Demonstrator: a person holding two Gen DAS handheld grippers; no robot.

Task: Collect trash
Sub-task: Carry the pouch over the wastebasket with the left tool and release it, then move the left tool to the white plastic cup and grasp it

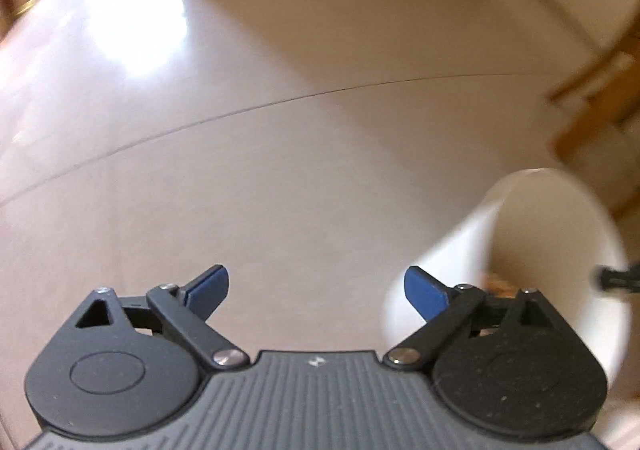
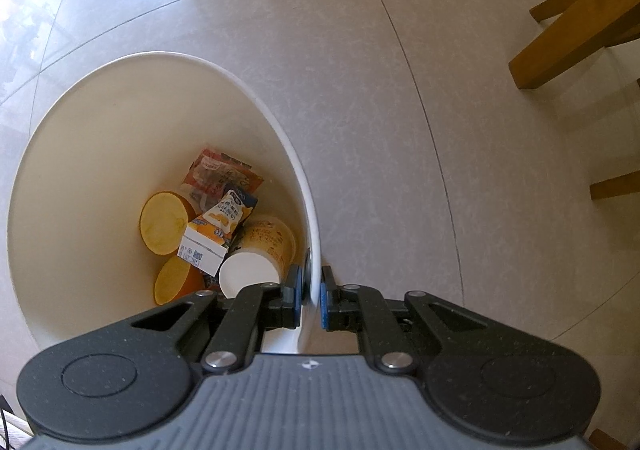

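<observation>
My right gripper (image 2: pixel 311 296) is clamped on the bin (image 2: pixel 80 153) wall at the rim, pads inside and outside. My left gripper (image 1: pixel 316 290) stands wide, empty, over bare floor (image 1: pixel 280 129). Trash (image 2: pixel 216 226) lies in the bin bottom: cups, a carton, a wrapper. I judge it light, crushable; the thin, stiff rim suits gripping.

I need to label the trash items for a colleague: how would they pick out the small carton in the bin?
Look into the white bin on the tiled floor. Among the round orange cups, the carton lies on top at the centre, the only boxy item.
</observation>
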